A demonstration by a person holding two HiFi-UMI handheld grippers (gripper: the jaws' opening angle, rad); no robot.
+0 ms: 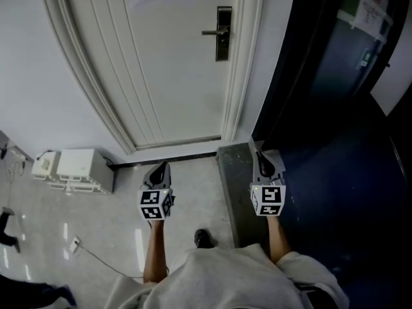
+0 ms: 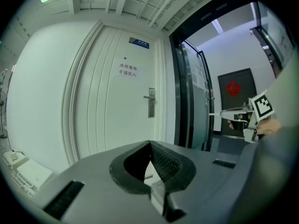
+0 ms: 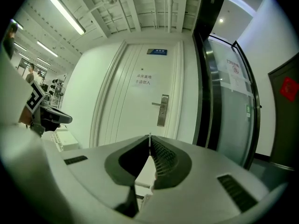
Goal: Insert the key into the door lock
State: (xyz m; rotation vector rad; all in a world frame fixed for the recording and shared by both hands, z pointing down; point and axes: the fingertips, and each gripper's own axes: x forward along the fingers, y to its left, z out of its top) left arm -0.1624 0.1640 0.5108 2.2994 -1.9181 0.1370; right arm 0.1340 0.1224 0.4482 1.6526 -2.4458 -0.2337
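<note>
Two grippers near us: left gripper (image 1: 161,170) jaws together, empty; right gripper (image 1: 263,161) pinches a thin sliver at its tips, likely the key (image 3: 149,139); door lock (image 1: 223,33) well apart ahead; we judge such a slim hold could let the key twist or slip if it meets the keyhole off-line.

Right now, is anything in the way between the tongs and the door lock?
Nothing I can see. The right tongs, pinching a thin sliver that looks like the key, face the door lock across open space. The white box sits off to the left by the wall.
</note>
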